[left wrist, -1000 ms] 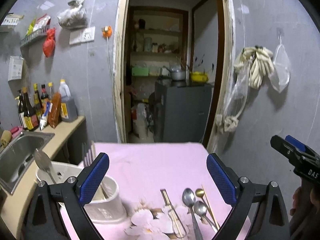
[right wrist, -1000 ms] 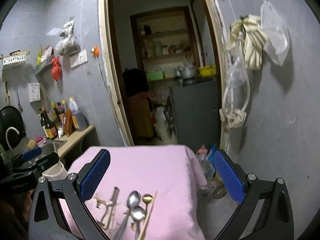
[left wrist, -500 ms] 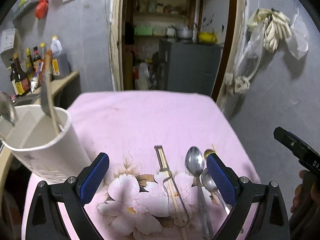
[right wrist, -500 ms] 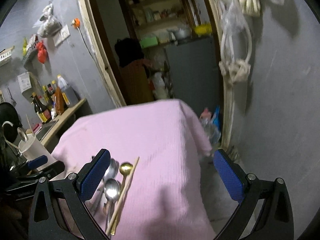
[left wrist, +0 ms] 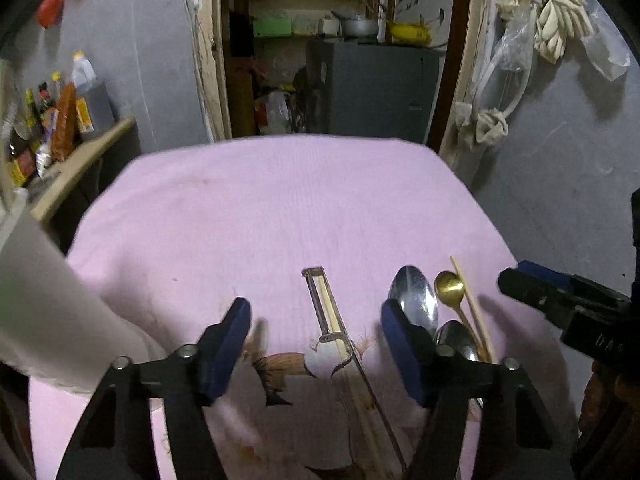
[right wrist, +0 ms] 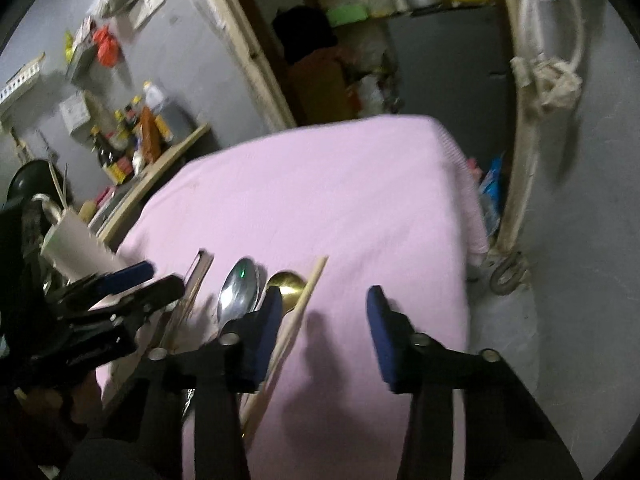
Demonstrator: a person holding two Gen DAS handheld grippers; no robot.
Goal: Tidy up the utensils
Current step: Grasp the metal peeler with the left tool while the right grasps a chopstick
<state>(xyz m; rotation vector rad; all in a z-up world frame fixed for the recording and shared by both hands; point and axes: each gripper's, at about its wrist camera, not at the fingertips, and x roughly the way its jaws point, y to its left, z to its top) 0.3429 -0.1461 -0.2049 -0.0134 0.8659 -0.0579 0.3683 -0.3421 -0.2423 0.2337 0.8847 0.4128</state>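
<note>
Both claws were spread apart and empty, the left claw (left wrist: 316,340) over the peeler (left wrist: 334,332) at lower centre, the right claw (right wrist: 324,332) beside the gold spoon (right wrist: 286,286); crowded spoons and chopstick (right wrist: 298,312) risked a double grab.

Pink floral cloth (left wrist: 280,208) over table; sauce bottles (left wrist: 60,120) on counter; grey fridge (left wrist: 372,88) through doorway.

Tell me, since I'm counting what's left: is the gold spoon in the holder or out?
Out. The gold spoon lies flat on the pink cloth beside the steel spoons, apart from the white holder.
</note>
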